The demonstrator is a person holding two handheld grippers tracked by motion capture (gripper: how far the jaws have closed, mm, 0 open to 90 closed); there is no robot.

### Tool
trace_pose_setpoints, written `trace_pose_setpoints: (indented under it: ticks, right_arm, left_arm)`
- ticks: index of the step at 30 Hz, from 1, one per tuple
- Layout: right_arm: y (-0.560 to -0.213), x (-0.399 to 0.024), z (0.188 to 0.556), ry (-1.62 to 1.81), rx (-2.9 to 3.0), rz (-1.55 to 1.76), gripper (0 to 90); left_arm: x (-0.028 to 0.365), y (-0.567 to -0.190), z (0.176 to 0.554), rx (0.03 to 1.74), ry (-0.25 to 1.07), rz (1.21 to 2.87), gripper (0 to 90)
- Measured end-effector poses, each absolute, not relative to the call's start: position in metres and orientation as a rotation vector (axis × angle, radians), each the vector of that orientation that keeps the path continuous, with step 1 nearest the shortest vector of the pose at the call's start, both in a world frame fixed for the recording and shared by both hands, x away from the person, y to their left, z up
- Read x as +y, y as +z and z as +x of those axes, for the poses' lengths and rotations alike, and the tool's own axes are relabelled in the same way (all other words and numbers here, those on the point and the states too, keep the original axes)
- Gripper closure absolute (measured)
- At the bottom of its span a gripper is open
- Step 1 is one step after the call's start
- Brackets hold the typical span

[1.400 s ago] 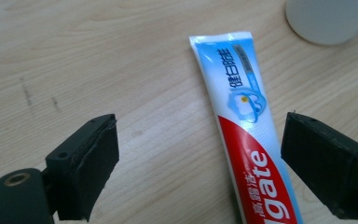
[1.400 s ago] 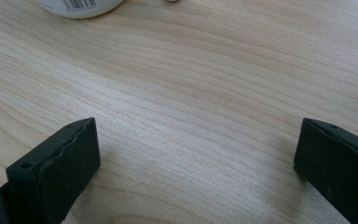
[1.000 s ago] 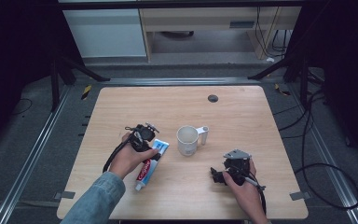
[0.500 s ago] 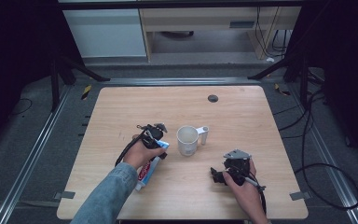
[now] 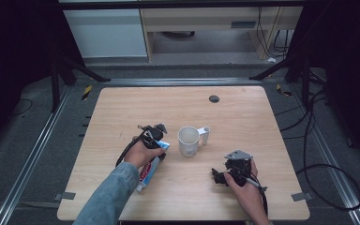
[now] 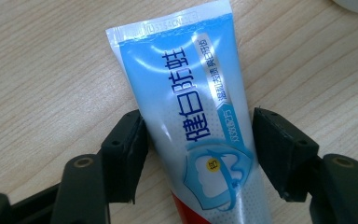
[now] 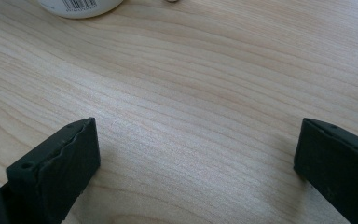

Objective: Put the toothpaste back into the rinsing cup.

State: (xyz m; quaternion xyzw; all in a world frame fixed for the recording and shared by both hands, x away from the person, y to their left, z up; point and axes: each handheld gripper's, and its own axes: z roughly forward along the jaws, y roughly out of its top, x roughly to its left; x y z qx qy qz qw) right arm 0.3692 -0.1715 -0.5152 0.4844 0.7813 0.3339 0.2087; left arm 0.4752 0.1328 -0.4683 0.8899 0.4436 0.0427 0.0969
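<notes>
Straddling the toothpaste tube (image 6: 193, 116) at lower centre-left of the table (image 5: 243, 112), the left gripper (image 6: 198, 140) stands apart, seemingly poised to clamp; the right gripper (image 7: 193, 158) gapes idle.

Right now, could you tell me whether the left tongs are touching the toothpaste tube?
Cannot tell. In the left gripper view the left tongs straddle the toothpaste tube: one jaw sits against its edge, the other shows a slim gap.
</notes>
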Motion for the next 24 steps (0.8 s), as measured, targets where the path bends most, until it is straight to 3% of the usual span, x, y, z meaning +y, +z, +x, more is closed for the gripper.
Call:
trace_pose_setpoints:
  ticks: [9,16,24]
  right_arm:
    - [-0.515,-0.171,0.369,0.929,2.174,1.347,0.4]
    - [-0.515,-0.171,0.369,0.931,2.173,1.347,0.4]
    - [-0.515,-0.171,0.369,0.931,2.174,1.347,0.4]
  left_arm:
    - [0.133,-0.467,0.472,1.269,0.151,2.653,48.1]
    - [0.135,-0.459,0.466,1.184,0.188,2.653,68.2]
    - [0.144,-0.436,0.451,1.123,0.223,2.572,71.2]
